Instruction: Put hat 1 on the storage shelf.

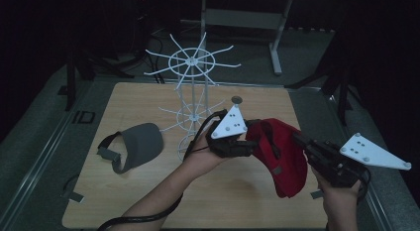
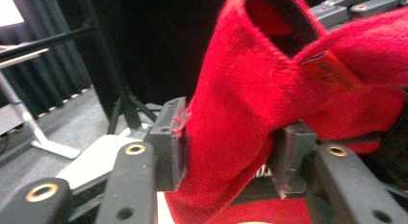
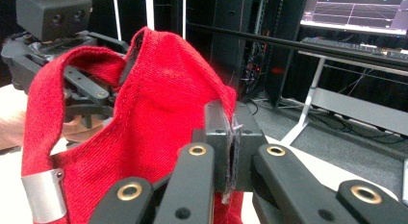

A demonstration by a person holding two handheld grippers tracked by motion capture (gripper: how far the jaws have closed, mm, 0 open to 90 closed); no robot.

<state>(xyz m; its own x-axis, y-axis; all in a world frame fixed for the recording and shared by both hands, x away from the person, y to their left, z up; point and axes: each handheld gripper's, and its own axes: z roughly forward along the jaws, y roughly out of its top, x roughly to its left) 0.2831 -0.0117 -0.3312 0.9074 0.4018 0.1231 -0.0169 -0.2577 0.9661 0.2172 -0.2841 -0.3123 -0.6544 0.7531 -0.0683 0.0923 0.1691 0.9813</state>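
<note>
The right gripper's [image 3: 230, 152] fingers [image 3: 219, 137] are pinched tight on an edge of the red cap [image 1: 280, 154], while the left gripper's [image 2: 231, 152] fingers [image 2: 168, 142] stand partly apart, with a fold of the cloth between them, touching the left pad but not squeezed. The cap hangs in the air between both grippers, above the near right part of the table [image 1: 148, 191]. It looks light and floppy, likely to sag and twist, so the stitched rim or the stiffer brim seem the safest holds. It is bright red woven cloth with a back opening, a strap and a small metal clasp [image 3: 42, 195].
</note>
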